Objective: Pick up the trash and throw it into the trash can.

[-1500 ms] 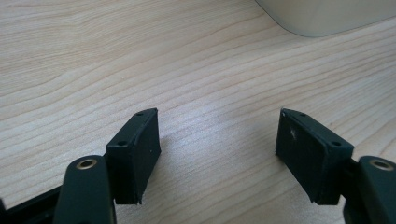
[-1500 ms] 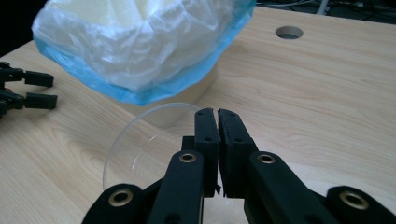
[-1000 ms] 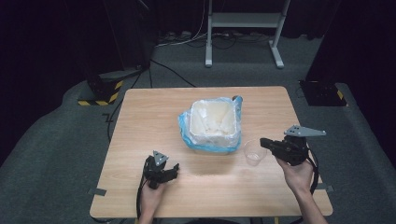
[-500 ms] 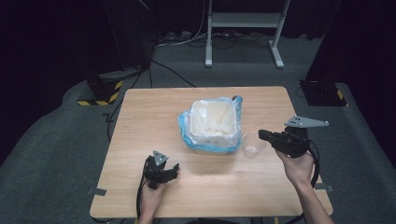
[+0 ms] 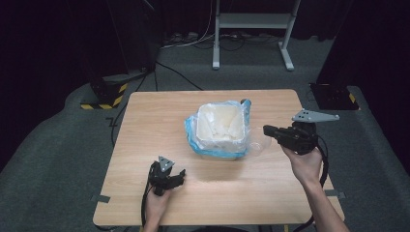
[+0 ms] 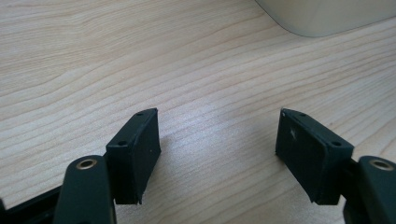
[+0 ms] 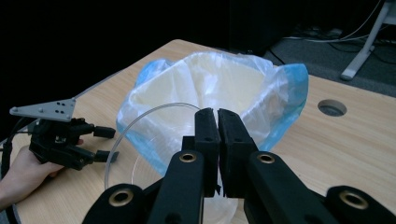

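Clear plastic cup (image 7: 154, 154) was pinched by its rim in the right tongs (image 7: 217, 140), lifted just beside the bin (image 5: 220, 128) with the blue bag (image 5: 193, 137). It was not inside yet, I think. Nearer than the bin, the left tongs (image 6: 217, 149) were spread wide over the bare surface (image 5: 145, 125), holding nothing.

From my seat, the clear cup (image 7: 154, 158) pinched by the right gripper (image 7: 217, 140) is half hidden behind its jaws and cut off at the bottom edge, the tub (image 6: 322, 16) is cropped top right, and the bin's (image 5: 220, 126) contents are unreadable.
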A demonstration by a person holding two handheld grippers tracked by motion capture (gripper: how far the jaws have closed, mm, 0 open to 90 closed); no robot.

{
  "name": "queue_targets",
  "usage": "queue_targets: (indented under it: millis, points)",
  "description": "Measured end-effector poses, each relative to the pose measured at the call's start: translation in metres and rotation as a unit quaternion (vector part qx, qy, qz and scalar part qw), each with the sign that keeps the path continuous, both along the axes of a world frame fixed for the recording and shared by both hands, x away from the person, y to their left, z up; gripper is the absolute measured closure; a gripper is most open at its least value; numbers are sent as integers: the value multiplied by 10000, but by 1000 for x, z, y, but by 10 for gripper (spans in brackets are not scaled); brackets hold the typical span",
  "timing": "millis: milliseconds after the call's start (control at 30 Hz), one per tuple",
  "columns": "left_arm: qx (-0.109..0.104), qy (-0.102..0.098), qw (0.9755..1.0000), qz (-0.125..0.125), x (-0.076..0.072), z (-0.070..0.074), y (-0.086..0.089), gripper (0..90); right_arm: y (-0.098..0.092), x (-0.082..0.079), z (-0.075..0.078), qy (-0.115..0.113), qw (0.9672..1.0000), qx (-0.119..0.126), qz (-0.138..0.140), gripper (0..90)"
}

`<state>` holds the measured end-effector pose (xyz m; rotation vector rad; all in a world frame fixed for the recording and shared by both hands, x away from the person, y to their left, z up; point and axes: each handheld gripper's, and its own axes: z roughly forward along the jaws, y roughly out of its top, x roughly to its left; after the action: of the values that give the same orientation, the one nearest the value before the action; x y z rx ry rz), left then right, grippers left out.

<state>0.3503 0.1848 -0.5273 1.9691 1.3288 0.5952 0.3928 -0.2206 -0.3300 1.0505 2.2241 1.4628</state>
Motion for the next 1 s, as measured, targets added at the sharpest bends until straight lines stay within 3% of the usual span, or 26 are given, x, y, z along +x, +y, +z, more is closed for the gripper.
queue_targets:
  millis: [900, 1000]
  points:
    - [12, 1, 10000, -2, 0, 0, 0, 301, 20, 27, 15, -129, 9999, 95, -52, 869]
    - [11, 0, 10000, -2, 0, 0, 0, 301, 23, 29, 19, -203, 9996, 209, -55, 870]
